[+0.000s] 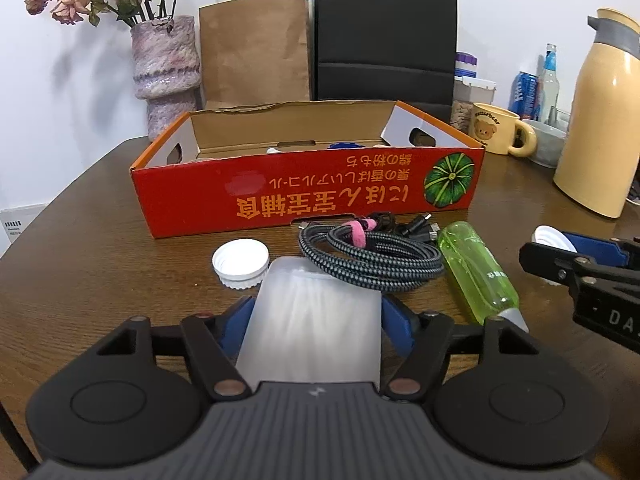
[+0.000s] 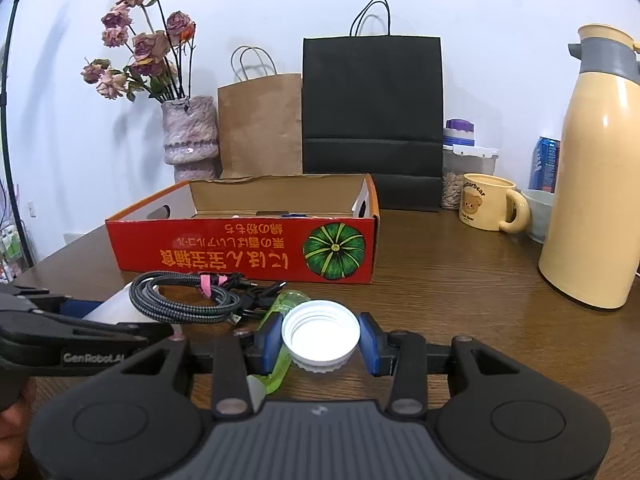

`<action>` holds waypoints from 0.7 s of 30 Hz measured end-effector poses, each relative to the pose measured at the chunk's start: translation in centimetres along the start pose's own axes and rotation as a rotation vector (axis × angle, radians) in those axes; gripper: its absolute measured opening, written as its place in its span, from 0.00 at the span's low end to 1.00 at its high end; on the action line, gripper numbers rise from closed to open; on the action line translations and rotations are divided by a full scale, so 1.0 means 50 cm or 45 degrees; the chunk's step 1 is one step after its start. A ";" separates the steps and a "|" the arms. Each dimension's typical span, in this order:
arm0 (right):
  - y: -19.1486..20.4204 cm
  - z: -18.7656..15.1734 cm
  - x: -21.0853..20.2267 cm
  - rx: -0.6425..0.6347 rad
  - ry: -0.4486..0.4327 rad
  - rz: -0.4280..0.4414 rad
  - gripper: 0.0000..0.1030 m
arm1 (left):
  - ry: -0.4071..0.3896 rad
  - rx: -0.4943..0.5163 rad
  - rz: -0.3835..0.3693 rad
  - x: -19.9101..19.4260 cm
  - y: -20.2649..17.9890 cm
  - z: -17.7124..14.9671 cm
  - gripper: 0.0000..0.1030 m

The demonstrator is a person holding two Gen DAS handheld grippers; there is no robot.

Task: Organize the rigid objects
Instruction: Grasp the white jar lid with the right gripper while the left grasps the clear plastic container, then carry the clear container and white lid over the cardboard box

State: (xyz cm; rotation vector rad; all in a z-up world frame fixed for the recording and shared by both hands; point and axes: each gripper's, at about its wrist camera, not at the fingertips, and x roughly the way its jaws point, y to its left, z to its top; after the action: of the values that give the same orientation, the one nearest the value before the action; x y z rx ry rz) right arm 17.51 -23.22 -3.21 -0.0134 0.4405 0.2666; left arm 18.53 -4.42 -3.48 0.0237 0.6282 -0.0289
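My left gripper point(image 1: 316, 326) is shut on a frosted white plastic case point(image 1: 312, 320), held just above the table. My right gripper point(image 2: 320, 340) is shut on a white ribbed lid point(image 2: 320, 334); it also shows at the right of the left wrist view point(image 1: 554, 240). A second white lid point(image 1: 240, 262) lies on the table left of the case. A coiled braided cable point(image 1: 370, 250) with a pink strap and a green bottle point(image 1: 478, 276) lie in front of the red cardboard box point(image 1: 304, 196), which is open on top.
Behind the box stand a vase of dried roses point(image 1: 166, 72), a brown paper bag point(image 1: 254, 48) and a black bag point(image 1: 384, 36). At the right are a bear mug point(image 1: 494, 128), a blue can point(image 1: 524, 94) and a tall cream flask point(image 1: 600, 120).
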 end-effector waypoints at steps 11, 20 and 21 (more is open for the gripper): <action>0.020 -0.011 -0.013 -0.001 0.008 -0.011 0.38 | -0.093 0.019 0.035 -0.045 0.014 -0.006 0.67; 0.021 -0.017 -0.027 0.019 -0.006 -0.027 0.38 | -0.166 -0.036 0.048 -0.095 0.053 -0.021 0.67; 0.022 -0.019 -0.029 0.021 -0.007 -0.027 0.38 | -0.167 -0.044 0.052 -0.097 0.057 -0.021 0.67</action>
State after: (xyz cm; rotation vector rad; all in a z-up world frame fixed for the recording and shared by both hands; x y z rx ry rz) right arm 15.60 -22.61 -3.40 -0.0010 0.4366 0.2420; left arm 14.08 -1.46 -1.46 0.0014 0.4968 0.0199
